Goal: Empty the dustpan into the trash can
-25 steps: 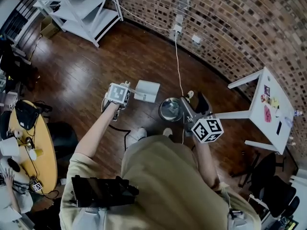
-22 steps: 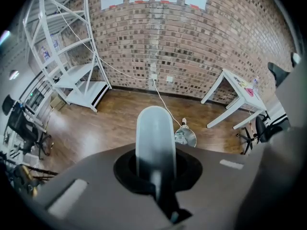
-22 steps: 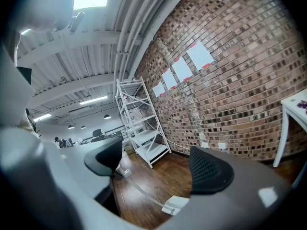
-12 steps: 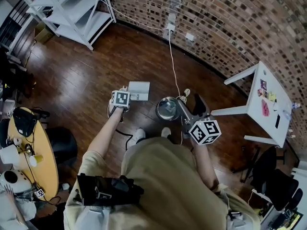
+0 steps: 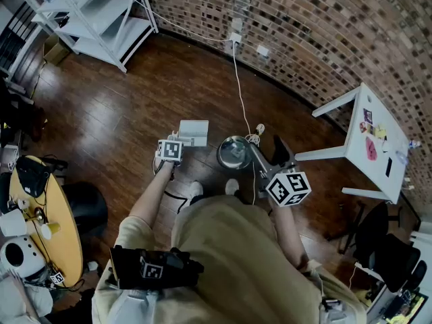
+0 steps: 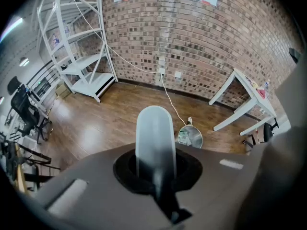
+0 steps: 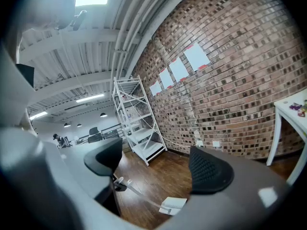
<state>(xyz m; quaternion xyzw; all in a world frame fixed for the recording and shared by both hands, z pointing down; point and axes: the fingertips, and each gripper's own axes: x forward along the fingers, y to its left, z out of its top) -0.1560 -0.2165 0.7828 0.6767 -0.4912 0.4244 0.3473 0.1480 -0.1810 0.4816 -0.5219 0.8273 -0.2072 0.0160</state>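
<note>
In the head view my left gripper points steeply down at the wooden floor, shut on the thin handle of the white dustpan. The pan lies flat just beyond it. In the left gripper view the pale handle rises straight between the closed jaws. The round metal trash can stands just right of the dustpan, also seen as a shiny trash can. My right gripper hovers right of the can, open and holding nothing. Its black pads stand wide apart, with the dustpan on the floor between them.
A white shelving rack stands at the back left against the brick wall. A white table is at the right. A white cable runs from the wall socket to the can. A round wooden table sits at the left.
My left gripper has sunk toward the floor with the dustpan, which has shifted a little left. The right gripper has stayed put, open.
</note>
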